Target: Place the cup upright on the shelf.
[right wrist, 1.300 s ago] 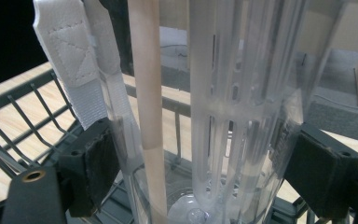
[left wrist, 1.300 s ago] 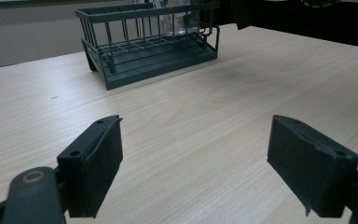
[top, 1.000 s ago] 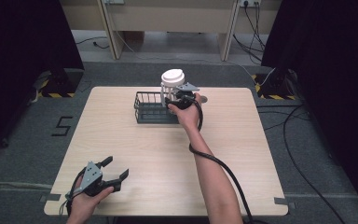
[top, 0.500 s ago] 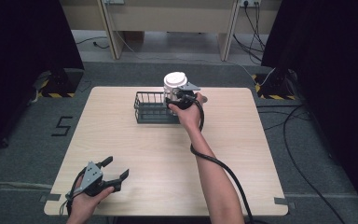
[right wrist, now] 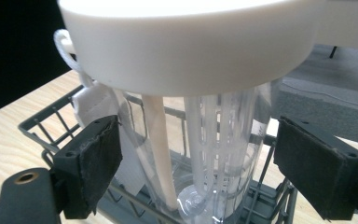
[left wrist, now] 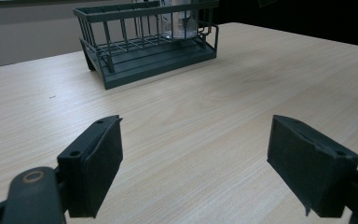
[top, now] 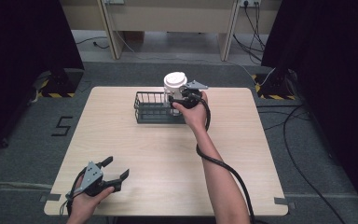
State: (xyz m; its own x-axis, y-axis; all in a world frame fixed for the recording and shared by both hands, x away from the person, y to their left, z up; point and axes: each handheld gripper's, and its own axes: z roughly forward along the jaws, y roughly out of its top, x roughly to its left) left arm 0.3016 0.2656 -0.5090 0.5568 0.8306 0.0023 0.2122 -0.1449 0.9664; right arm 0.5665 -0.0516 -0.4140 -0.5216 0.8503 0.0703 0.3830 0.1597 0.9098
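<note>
— High view first: what do you make of it?

— One clear plastic bottle with a wide white lid stands upright in the right end of one dark wire dish rack at the far side of the pale wooden table. The right gripper is up against it.

— Gripping it?

— Not from what I can see. In the right gripper view the jaws stand wide apart, one on either side of the bottle's clear wall, with a gap on both sides. Whether a pad grazes it, I cannot tell.

— And the other one?

— The left gripper is at the near left corner, well apart from the rack, jaws spread and holding nothing.

— What could go wrong?

— I'd say the lid overhangs the body, so a grip set too high could catch the rim and tip the bottle. The rack wires sit close behind; a jaw could snag one and drag the rack along.

— The count?

— One bottle, one rack, two grippers.
</note>
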